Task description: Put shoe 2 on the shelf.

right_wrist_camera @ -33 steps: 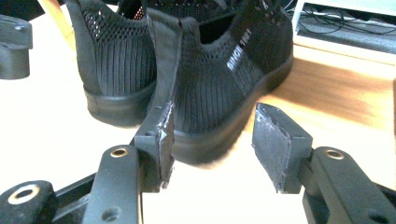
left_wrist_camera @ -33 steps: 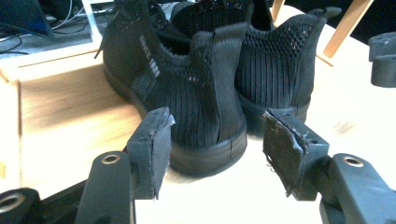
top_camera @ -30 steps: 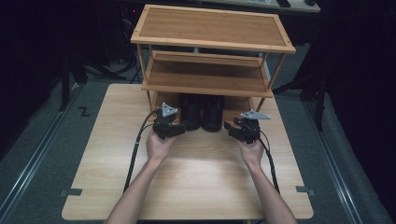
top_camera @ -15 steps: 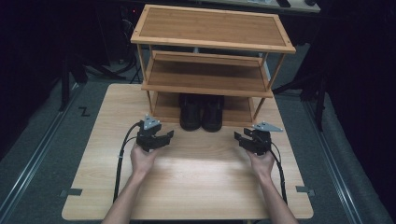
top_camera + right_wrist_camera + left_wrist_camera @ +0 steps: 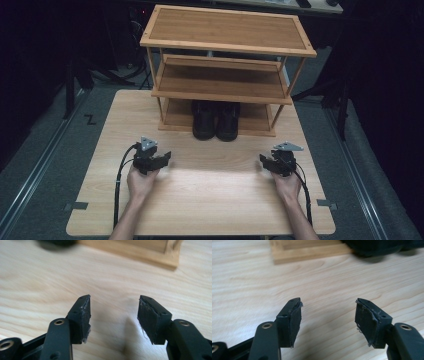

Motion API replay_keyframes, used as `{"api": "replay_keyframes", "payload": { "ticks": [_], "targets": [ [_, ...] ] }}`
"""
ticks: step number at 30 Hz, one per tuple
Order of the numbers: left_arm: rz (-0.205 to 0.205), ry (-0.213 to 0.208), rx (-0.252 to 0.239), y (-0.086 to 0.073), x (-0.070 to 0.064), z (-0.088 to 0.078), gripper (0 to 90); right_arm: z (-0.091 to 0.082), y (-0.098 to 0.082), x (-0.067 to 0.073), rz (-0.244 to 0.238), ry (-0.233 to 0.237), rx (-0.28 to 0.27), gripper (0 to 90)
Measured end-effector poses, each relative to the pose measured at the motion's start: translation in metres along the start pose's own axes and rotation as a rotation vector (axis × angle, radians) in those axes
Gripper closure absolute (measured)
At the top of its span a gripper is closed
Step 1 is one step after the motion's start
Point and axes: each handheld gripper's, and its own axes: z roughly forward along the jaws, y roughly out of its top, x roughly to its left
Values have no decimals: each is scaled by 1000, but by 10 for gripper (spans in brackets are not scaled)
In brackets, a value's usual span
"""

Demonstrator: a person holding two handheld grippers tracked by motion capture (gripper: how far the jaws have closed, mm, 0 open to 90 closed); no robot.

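A pair of black shoes (image 5: pixel 216 120) stands side by side on the bottom shelf of a wooden rack (image 5: pixel 227 30). My left gripper (image 5: pixel 165 159) hovers low over the table's left half, well in front of the rack. It is open, its jaws have just been opening, and only bare wood shows between them (image 5: pixel 328 307). My right gripper (image 5: pixel 264 161) is over the right half, also open and just opened wider, with nothing between its jaws (image 5: pixel 113 303). A dark shoe toe (image 5: pixel 374 245) shows blurred ahead of the left gripper.
The light wooden table (image 5: pixel 210 200) carries the three-level rack at its far side. The rack's base edge (image 5: pixel 307 251) lies ahead of the left gripper, and its corner (image 5: pixel 140 252) ahead of the right. Dark floor and stand legs surround the table.
Both grippers have drawn back from the shoes at the rack, moving apart and toward the near edge while sinking toward the tabletop. The shoes stay on the bottom shelf.
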Motion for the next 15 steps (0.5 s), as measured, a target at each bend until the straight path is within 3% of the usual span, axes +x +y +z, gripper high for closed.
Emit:
{"api": "replay_keyframes", "payload": {
  "ticks": [3,7,15],
  "targets": [
    [-2,23,25,-5,3,3,377,3,-5,-1,-6,-12,16,435],
    [43,64,61,-7,1,7,358,3,-8,-4,11,1,10,409],
    [40,66,67,-7,1,8,319,3,-8,-4,6,5,13,377]
  ]
}}
